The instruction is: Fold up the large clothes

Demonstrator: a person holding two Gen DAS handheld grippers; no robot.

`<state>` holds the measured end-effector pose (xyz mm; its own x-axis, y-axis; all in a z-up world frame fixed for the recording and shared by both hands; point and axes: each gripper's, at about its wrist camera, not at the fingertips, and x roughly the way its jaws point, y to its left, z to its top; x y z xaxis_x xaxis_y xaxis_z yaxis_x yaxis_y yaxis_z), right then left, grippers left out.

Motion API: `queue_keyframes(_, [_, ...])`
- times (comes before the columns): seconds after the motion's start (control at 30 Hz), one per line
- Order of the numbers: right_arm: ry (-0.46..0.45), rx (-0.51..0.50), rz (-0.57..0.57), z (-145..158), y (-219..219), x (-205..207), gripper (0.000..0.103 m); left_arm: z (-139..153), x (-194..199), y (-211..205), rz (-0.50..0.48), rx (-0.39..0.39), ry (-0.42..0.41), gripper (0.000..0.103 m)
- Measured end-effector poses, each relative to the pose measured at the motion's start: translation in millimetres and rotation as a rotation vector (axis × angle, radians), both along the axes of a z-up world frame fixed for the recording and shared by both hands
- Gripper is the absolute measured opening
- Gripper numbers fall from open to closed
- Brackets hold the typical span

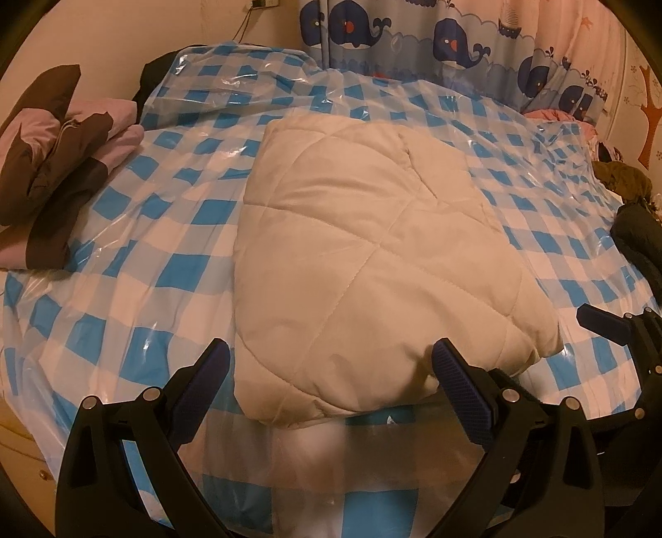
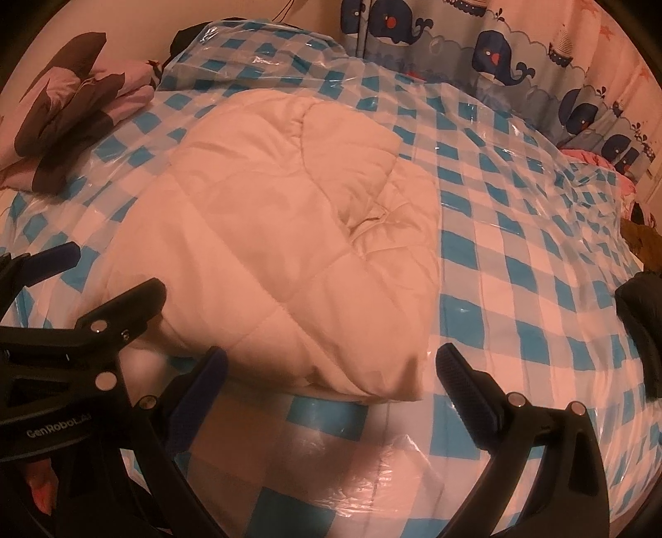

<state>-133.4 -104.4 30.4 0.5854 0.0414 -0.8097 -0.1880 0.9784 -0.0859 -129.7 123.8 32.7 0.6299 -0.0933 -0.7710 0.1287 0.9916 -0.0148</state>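
A cream quilted garment lies folded into a thick bundle on the blue-and-white checked bed cover. It also shows in the right wrist view. My left gripper is open, its jaws spread at the bundle's near edge, holding nothing. My right gripper is open too, just short of the bundle's near right corner, empty. The right gripper shows at the right edge of the left wrist view; the left gripper shows at the left of the right wrist view.
A folded pink-and-brown garment lies at the bed's far left, also in the right wrist view. Dark clothes are piled at the right edge. A whale-print curtain hangs behind the bed. Clear plastic covers the bed.
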Motion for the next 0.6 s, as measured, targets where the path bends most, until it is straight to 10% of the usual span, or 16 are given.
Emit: queue_keyframes(0.6, [0.000,0.000,-0.001,0.1,1.0,-0.5,0.096,-0.2,-1.5,0.4,0.000,0.002,0.000,0.094])
